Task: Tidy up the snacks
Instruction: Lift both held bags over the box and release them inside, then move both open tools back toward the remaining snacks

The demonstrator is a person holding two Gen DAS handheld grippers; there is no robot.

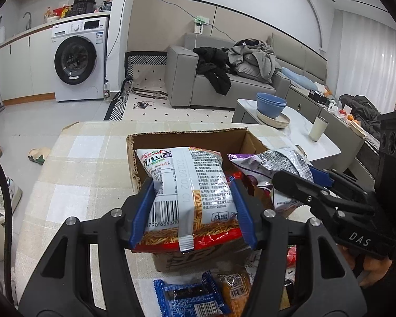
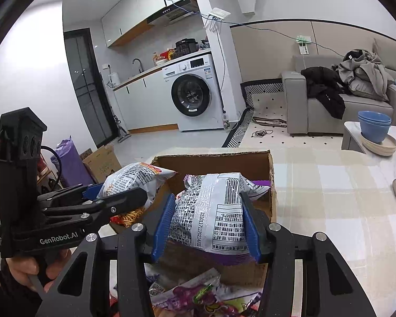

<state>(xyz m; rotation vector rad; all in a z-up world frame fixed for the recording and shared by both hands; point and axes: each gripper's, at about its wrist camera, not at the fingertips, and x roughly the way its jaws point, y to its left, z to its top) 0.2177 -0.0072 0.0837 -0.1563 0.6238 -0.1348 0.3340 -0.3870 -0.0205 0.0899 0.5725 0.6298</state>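
My left gripper (image 1: 192, 198) is shut on a white and red bag of noodle sticks (image 1: 187, 192) and holds it over the open cardboard box (image 1: 187, 136). My right gripper (image 2: 208, 212) is shut on a silver and purple snack bag (image 2: 211, 211), also over the box (image 2: 213, 159). In the left wrist view the right gripper (image 1: 293, 177) comes in from the right with the purple bag (image 1: 274, 162). In the right wrist view the left gripper (image 2: 116, 195) holds the noodle bag (image 2: 134, 177) at the left. Loose snack packets lie in front of the box (image 1: 192, 298) (image 2: 198, 295).
The box stands on a checked tablecloth (image 1: 74, 174). A coffee table (image 1: 303, 129) at the right bears blue bowls (image 1: 270, 104) on plates and a cup (image 1: 317, 128). A grey sofa (image 1: 224, 79) with clothes and a washing machine (image 1: 79, 58) stand behind.
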